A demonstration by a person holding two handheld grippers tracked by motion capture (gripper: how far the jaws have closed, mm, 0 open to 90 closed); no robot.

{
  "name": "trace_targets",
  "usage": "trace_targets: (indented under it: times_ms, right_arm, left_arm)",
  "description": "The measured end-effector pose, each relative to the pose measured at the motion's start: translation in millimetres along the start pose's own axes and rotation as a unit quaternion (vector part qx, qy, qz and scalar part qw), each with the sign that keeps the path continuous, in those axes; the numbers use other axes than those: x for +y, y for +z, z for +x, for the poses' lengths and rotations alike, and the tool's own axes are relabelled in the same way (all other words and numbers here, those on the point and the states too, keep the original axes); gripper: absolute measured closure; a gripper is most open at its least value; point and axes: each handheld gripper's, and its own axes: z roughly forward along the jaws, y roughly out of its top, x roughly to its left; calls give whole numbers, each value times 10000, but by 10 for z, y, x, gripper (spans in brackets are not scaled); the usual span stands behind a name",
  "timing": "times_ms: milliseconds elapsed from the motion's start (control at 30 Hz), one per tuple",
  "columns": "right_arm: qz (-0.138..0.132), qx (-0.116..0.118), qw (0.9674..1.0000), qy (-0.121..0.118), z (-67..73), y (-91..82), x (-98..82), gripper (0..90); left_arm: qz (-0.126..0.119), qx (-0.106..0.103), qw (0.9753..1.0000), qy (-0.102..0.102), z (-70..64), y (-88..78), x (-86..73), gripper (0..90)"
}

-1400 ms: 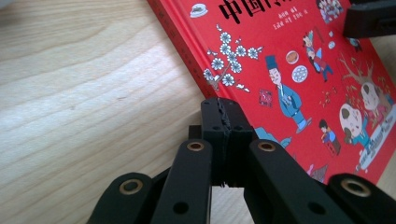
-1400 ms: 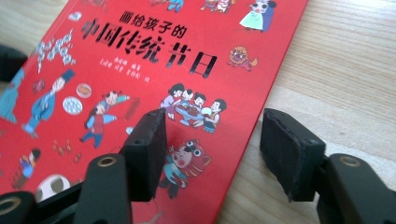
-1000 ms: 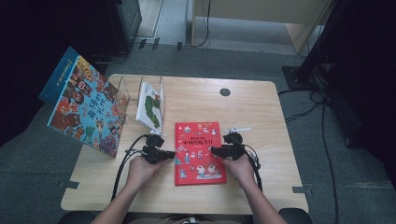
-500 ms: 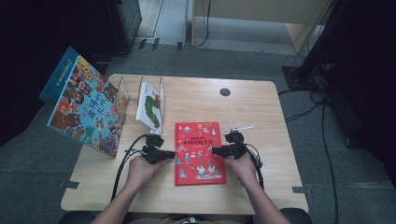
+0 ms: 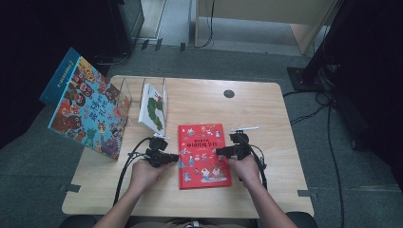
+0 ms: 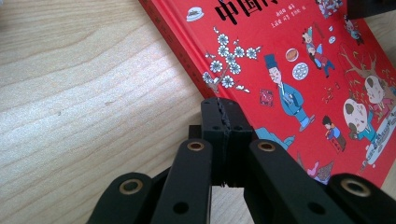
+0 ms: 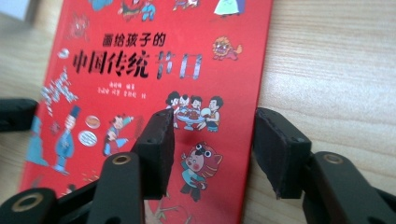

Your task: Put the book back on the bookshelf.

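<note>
At the far left I note a large picture book [image 5: 85,111] with a blue spine, leaning on the table's [image 5: 266,109] left edge; its cover writing is too small to read. Just right of it stands a clear book rack [image 5: 142,92], holding one white book [image 5: 153,108] with a green caterpillar drawing, tilted in its slot.

My left gripper [image 5: 171,157] sits at the left edge of the red book [image 5: 203,154], jaws pressed fully together with nothing between them; the left gripper view shows their tips at the book's spine edge.

The red book lies flat at the table's middle near side. Its cover reads 画给孩子的 above 中国传统节日, with smaller author lines I cannot read.

My right gripper [image 7: 212,151] rests at the book's right edge, jaws about half apart and just closing; one jaw stands over the cover, the other over bare wood, gripping nothing.
</note>
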Motion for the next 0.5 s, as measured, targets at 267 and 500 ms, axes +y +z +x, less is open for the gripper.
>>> trace_targets:
  times_ms: [267, 500]
  right_arm:
    - [123, 199, 9996, 158, -57, -34, 9, 514]
    - [187, 277, 9992, 201, -79, -48, 21, 518]
  left_arm:
    - [-43, -6, 10000, -35, -1, 7, 0, 900]
    - [-48, -2, 10000, -26, -2, 8, 0, 900]
